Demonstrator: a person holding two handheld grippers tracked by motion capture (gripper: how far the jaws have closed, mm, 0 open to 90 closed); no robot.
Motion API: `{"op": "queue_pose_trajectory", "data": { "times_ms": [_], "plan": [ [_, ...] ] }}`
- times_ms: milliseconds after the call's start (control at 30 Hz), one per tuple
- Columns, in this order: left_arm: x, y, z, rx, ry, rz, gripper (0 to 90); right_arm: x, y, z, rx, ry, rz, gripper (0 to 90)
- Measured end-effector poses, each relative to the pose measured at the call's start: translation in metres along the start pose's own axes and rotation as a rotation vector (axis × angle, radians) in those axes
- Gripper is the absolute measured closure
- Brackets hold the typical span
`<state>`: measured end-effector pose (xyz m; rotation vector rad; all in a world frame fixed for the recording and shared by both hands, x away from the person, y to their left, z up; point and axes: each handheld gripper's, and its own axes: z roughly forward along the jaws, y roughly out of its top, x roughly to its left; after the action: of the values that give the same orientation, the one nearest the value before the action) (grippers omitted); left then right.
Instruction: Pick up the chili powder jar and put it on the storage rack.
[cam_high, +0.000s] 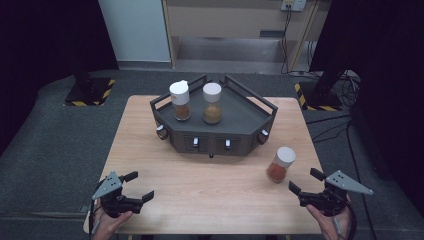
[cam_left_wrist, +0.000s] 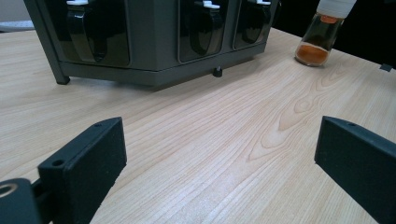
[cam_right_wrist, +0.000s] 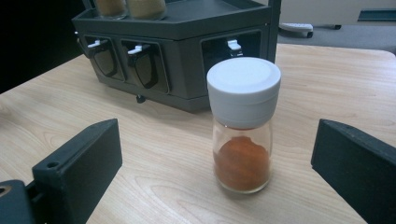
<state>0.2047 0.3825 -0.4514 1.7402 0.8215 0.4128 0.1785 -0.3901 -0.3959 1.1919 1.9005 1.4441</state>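
Note:
A dark grey spice rack (cam_high: 240, 120) stands at the back middle of the wooden table (cam_high: 210, 185), with two white-capped jars on top: one of reddish-brown spice (cam_high: 180, 100) and one of tan spice (cam_high: 212, 103). A third jar with orange-red powder (cam_high: 281, 164) stands upright on the table right of the rack; it is close ahead in the right gripper view (cam_right_wrist: 243, 126) and far off in the left gripper view (cam_left_wrist: 323, 32). My right gripper (cam_high: 306, 182) is open just short of that jar. My left gripper (cam_high: 138, 186) is open and empty over bare table at the near left.
The rack's front face (cam_left_wrist: 154, 42) carries small drawers with white tabs (cam_right_wrist: 140, 48). Grey carpet (cam_high: 45, 140) surrounds the table. A stand base with yellow-black tape (cam_high: 89, 92) sits at the far left and another, with cables, at the far right (cam_high: 320, 95).

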Motion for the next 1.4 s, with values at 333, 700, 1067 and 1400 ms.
{"op": "queue_pose_trajectory", "data": {
  "times_ms": [333,700,1067,1400],
  "plan": [
    [0.000,0.000,0.000,0.001,0.001,0.001,1.5,0.000,0.015,0.004,0.001,-0.002,-0.025,2.2],
    [0.000,0.000,0.000,0.001,0.002,0.001,1.4,-0.004,0.030,0.025,0.044,-0.002,-0.037,3.1],
    [0.000,0.000,0.000,0.000,0.001,-0.001,1.5,-0.011,0.037,0.053,0.087,-0.012,-0.027,5.2],
    [0.000,0.000,-0.001,0.000,0.003,-0.001,1.5,-0.014,0.041,0.075,0.122,-0.027,-0.033,8.9]
  ]
}}
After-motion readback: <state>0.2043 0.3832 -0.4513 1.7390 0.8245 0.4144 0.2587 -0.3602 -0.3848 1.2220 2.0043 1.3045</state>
